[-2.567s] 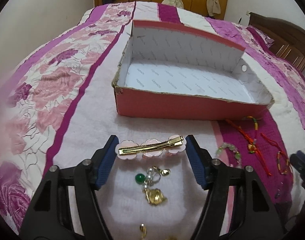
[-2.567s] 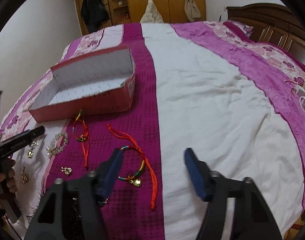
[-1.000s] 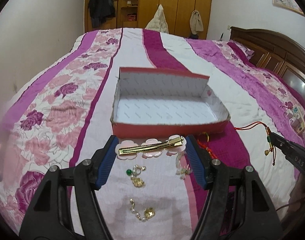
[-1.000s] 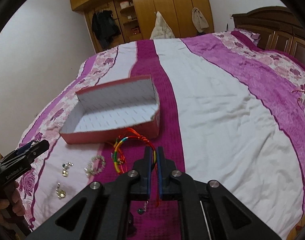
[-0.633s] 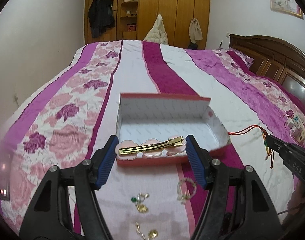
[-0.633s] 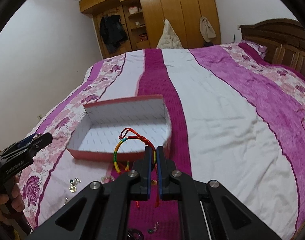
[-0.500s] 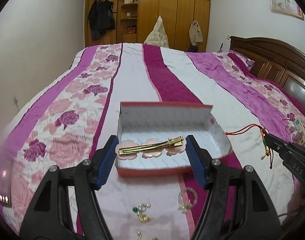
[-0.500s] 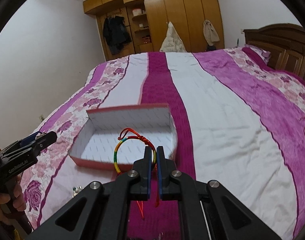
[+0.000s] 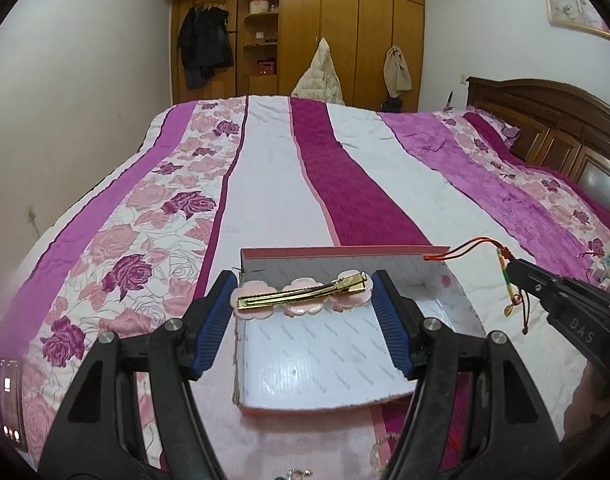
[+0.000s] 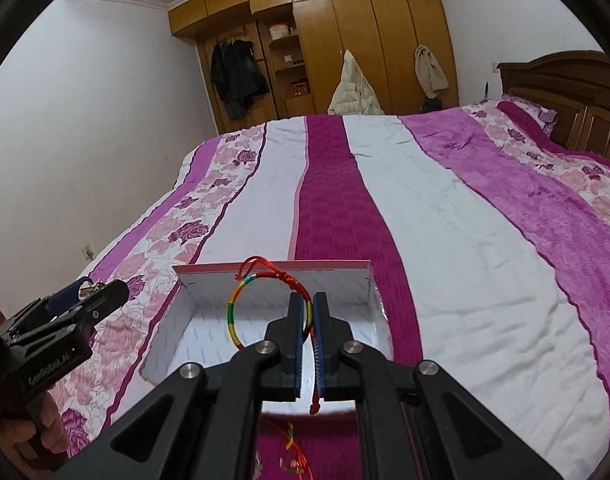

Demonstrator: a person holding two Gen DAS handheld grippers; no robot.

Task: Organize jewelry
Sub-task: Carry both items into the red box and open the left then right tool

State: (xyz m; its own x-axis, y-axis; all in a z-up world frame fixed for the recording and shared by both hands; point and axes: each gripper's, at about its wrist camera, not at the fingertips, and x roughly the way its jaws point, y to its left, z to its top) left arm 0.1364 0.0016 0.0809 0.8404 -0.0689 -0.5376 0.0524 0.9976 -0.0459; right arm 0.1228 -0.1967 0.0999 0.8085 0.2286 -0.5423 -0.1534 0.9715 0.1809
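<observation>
My left gripper (image 9: 303, 296) is shut on a gold hair clip with pink flower shapes (image 9: 305, 291), gripped end to end and held in the air over the open red box with a white inside (image 9: 337, 364). My right gripper (image 10: 309, 312) is shut on a rainbow cord bracelet with red strings (image 10: 241, 304), hanging above the same box (image 10: 209, 328). In the left wrist view the right gripper (image 9: 515, 270) comes in from the right with the bracelet's red cord (image 9: 471, 246) and a small charm dangling. The left gripper (image 10: 101, 294) shows at the left of the right wrist view.
The box lies on a bed with a pink, white and magenta striped cover (image 9: 265, 184). Loose jewelry lies in front of the box: a bead bracelet (image 9: 385, 446) and red cord pieces (image 10: 293, 452). A phone (image 9: 11, 408) rests at the bed's left edge. A wooden headboard (image 9: 553, 120) stands at right.
Both grippers have risen and moved forward with their loads; the box now sits under them instead of ahead, and the loose jewelry has slid to the bottom of view.
</observation>
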